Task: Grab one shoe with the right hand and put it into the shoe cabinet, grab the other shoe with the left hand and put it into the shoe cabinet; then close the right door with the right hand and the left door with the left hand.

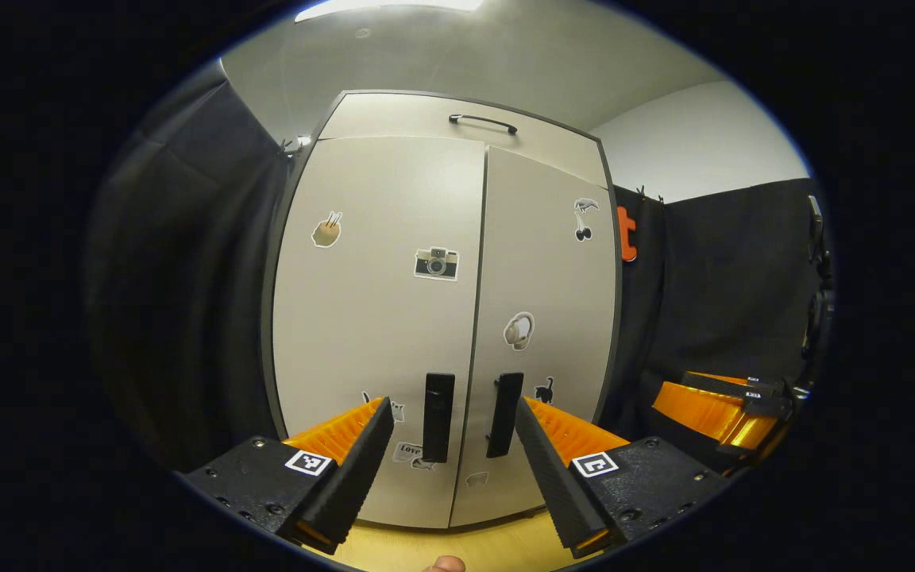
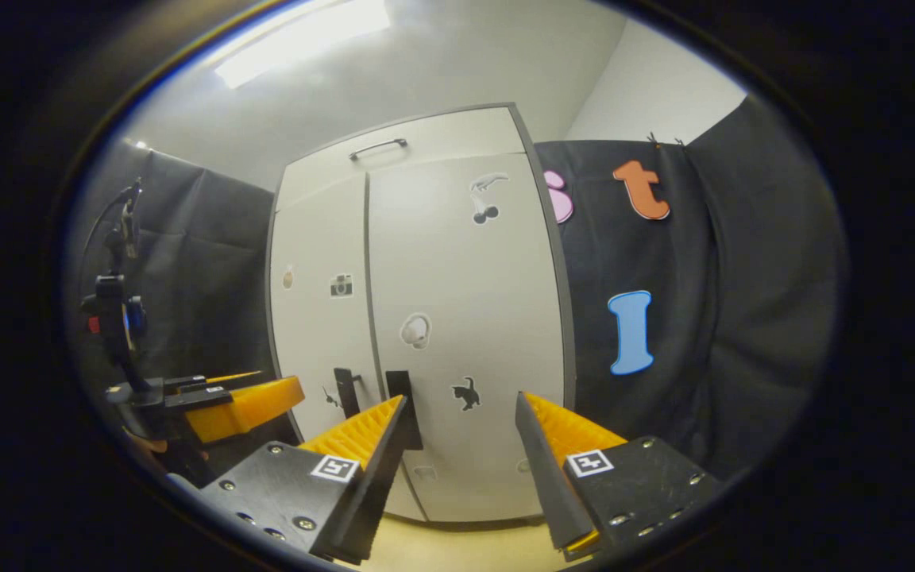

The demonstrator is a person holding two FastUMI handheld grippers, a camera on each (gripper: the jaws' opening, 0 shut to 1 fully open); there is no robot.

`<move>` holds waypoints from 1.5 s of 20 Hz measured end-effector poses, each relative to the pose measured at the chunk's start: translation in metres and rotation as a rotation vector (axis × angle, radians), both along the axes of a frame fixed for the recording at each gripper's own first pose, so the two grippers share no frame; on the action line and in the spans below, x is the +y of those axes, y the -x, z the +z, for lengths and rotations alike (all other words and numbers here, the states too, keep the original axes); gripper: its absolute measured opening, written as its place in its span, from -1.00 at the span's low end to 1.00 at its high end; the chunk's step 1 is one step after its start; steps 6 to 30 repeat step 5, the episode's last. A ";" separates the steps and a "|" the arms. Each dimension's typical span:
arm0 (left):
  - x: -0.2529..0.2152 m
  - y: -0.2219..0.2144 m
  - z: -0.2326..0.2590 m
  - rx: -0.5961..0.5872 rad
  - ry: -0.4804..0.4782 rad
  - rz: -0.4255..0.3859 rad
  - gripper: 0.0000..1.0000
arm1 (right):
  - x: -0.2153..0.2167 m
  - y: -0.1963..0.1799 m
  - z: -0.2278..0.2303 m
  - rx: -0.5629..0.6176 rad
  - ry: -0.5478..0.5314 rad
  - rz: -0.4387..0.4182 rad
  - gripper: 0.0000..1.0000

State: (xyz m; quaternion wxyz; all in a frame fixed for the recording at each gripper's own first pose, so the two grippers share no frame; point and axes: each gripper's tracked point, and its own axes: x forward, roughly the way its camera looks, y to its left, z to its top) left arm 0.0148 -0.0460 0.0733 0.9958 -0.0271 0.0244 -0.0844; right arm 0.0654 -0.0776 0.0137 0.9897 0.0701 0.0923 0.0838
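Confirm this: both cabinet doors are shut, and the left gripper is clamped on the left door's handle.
Not quite. Both doors of the shoe cabinet are shut, but the left gripper is open, short of the left door's handle, as the left gripper view shows.

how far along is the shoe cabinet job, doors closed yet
Both doors look closed: the left door and right door of the shoe cabinet meet at the middle seam, their handles side by side. No shoes are visible, so presumably they are inside. The left gripper and right gripper are open, holding nothing. Nothing visible seems left to do.
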 end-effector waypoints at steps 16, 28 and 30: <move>0.006 0.008 0.004 -0.013 -0.007 0.022 0.88 | 0.001 0.002 0.003 -0.008 -0.003 0.010 0.60; 0.006 0.008 0.004 -0.013 -0.007 0.022 0.88 | 0.001 0.002 0.003 -0.008 -0.003 0.010 0.60; 0.006 0.008 0.004 -0.013 -0.007 0.022 0.88 | 0.001 0.002 0.003 -0.008 -0.003 0.010 0.60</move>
